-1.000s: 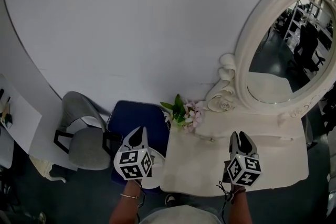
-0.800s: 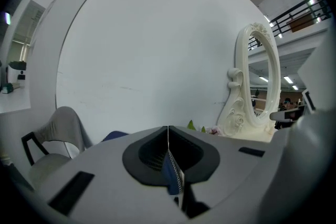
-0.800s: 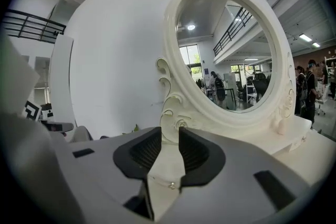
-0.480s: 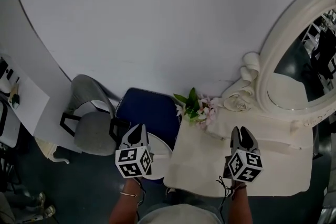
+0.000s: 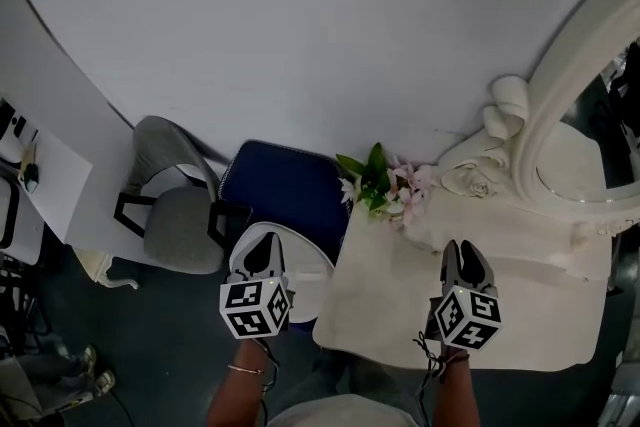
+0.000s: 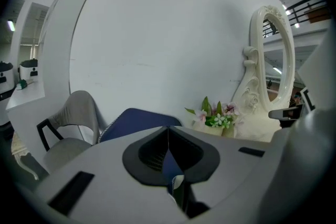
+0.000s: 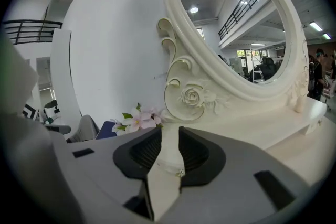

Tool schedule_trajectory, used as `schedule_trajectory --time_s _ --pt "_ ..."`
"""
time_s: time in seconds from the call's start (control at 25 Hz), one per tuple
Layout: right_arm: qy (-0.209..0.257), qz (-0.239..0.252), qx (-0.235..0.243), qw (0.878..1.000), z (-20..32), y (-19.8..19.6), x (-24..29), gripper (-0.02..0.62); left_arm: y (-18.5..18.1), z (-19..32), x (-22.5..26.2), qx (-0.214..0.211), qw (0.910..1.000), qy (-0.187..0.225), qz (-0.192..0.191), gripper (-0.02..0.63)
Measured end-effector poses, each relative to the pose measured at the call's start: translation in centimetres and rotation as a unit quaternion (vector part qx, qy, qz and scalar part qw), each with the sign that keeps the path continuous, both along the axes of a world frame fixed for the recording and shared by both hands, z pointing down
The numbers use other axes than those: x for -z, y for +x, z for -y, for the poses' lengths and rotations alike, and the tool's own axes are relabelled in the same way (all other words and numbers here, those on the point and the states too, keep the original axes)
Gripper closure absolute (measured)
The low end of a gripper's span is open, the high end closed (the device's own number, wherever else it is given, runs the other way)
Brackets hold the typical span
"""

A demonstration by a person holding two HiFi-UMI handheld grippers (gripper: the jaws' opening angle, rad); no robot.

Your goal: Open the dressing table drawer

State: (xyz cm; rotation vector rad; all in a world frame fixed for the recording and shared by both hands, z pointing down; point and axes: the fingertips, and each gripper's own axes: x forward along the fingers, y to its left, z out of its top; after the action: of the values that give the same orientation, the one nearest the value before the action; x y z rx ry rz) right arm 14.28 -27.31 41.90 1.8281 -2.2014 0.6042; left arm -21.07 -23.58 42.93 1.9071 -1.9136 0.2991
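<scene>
The cream dressing table stands at the right under its oval mirror; no drawer front shows in the head view. My right gripper hovers over the table top near its front edge, open with nothing between the pads. In the right gripper view the right gripper points at the mirror's carved base, with cream table surface in the gap. My left gripper hangs left of the table, above a blue chair. Seen in its own view, the left gripper has its jaw tips meeting, with nothing held.
A bunch of pink flowers sits at the table's back left corner. A grey chair stands left of the blue one. A white curved wall runs behind everything. A white desk edge shows at far left.
In the head view the table and mirror have slid right and grown larger. Both grippers have come lower and a little forward. Neither gripper's jaws have changed.
</scene>
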Motion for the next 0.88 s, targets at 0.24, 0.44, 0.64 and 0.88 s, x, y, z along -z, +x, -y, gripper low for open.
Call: schedule_trajectory --time_s 0.24,0.44,0.64,0.88 --pt "-0.033 0.003 -0.003 0.999 -1.1 0.1 -3.3 0.485 1.0 -0.2 -2.4 -0.016 0.9995 -0.028 0.005 0.584" --pt "-0.056 0.001 0.000 0.998 -2.0 0.0 -5.8 0.485 1.5 -0.4 -4.6 -0.022 0.9986 -0.047 0.004 0.584" --pt "-0.074 0.004 0.001 0.997 -2.9 0.1 -8.5 0.485 1.9 -1.3 -7.2 -0.022 0.9976 -0.066 0.003 0.584" --pt "-0.090 0.007 0.002 0.996 -3.5 0.0 -10.9 0.485 2.2 -2.3 -9.7 -0.022 0.9961 -0.085 0.000 0.584"
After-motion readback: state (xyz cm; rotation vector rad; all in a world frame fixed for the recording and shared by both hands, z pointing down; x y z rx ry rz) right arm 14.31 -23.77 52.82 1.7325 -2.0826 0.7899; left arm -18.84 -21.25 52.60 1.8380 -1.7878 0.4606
